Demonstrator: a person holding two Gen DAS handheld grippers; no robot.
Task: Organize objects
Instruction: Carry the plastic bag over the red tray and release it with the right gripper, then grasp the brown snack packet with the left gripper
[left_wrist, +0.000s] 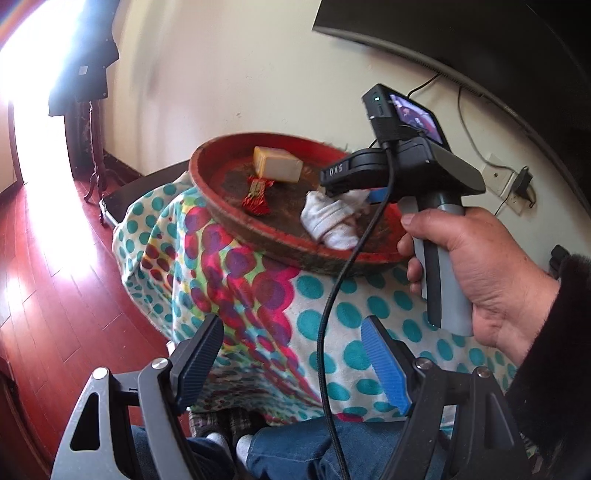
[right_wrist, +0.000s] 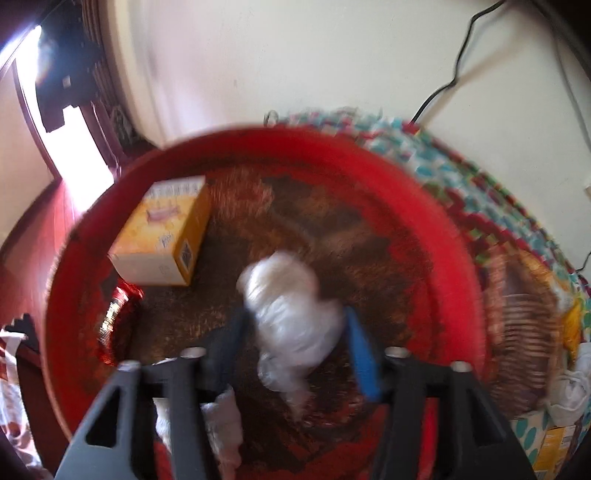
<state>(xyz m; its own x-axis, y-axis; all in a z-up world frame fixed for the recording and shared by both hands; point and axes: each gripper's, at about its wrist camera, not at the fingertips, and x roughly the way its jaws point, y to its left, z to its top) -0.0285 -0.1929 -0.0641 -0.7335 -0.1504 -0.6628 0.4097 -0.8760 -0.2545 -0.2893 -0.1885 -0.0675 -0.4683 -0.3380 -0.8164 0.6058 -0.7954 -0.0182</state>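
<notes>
The right tool (right_wrist: 293, 332) grips a white sock bundle (right_wrist: 291, 314) over the red tray (right_wrist: 436, 221) on the table, apparently to gather it with the yellow box (right_wrist: 162, 236) ahead-left; blur hides contact. The left tool (left_wrist: 291, 365) hangs wide and empty, well short of the tray.

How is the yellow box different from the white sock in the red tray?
The yellow box is rigid and square-edged; the white sock is soft and bunched up. The box sits free near the tray's far left side, while the sock lies nearer the middle between the jaws of the right gripper. The box carries printing; the sock looks plain. Both lie inside the red tray.
</notes>
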